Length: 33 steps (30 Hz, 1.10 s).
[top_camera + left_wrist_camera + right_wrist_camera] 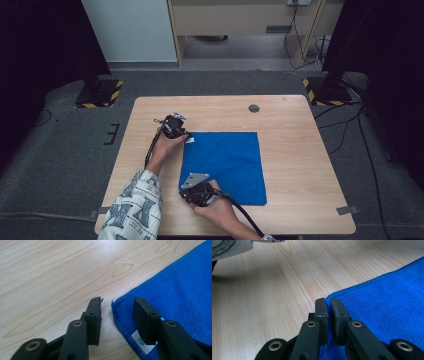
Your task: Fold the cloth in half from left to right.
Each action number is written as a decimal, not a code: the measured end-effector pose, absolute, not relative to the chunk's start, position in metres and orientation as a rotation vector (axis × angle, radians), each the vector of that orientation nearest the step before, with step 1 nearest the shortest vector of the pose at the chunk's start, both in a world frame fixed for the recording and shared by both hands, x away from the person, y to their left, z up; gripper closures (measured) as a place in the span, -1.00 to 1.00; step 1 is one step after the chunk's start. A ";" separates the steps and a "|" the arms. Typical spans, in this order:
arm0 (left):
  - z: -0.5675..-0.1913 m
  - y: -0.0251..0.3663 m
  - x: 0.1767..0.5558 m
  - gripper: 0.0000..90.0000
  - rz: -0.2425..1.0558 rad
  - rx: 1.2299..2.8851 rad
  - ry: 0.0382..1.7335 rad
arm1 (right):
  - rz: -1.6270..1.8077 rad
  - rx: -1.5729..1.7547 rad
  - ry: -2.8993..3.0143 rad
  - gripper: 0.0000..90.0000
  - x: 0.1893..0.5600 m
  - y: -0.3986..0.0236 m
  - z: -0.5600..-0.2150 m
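Observation:
A blue cloth [225, 160] lies flat on the wooden table [300, 165], right of its middle. My left gripper [184, 135] is at the cloth's far left corner, by a small white label [190, 140]. In the left gripper view its jaws [118, 302] stand open astride that corner [120, 312], one jaw on bare wood and the other over the cloth [180, 290] and the label [138, 340]. My right gripper [187, 189] is at the near left corner. In the right gripper view its jaws [329, 301] are shut on the edge of the cloth [387, 310].
A small round dark disc [254, 108] sits in the tabletop near its far edge. A patterned sleeve [132, 205] comes in at the bottom left. Two stand bases with yellow and black stripes [100, 92] [325, 90] rest on the floor beyond the table.

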<state>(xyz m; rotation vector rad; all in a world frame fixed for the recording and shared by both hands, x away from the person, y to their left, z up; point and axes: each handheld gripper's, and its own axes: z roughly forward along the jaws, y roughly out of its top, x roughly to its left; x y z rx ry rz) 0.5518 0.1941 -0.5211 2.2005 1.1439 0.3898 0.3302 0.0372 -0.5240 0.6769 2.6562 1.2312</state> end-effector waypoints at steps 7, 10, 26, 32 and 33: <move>-0.520 0.191 0.550 0.74 0.374 2.201 1.131 | 1.231 0.677 2.650 0.89 0.330 0.038 -0.523; -0.518 0.192 0.551 0.94 0.379 2.156 1.152 | 1.232 0.683 2.641 0.90 0.330 0.039 -0.523; -0.486 0.197 0.542 1.00 0.399 2.093 1.119 | 1.257 0.679 2.592 0.91 0.323 0.037 -0.511; -0.472 0.199 0.539 1.00 0.408 2.086 1.113 | 1.285 0.687 2.529 0.93 0.319 0.036 -0.500; -0.471 0.199 0.539 1.00 0.403 2.085 1.117 | 1.290 0.683 2.523 0.93 0.319 0.036 -0.498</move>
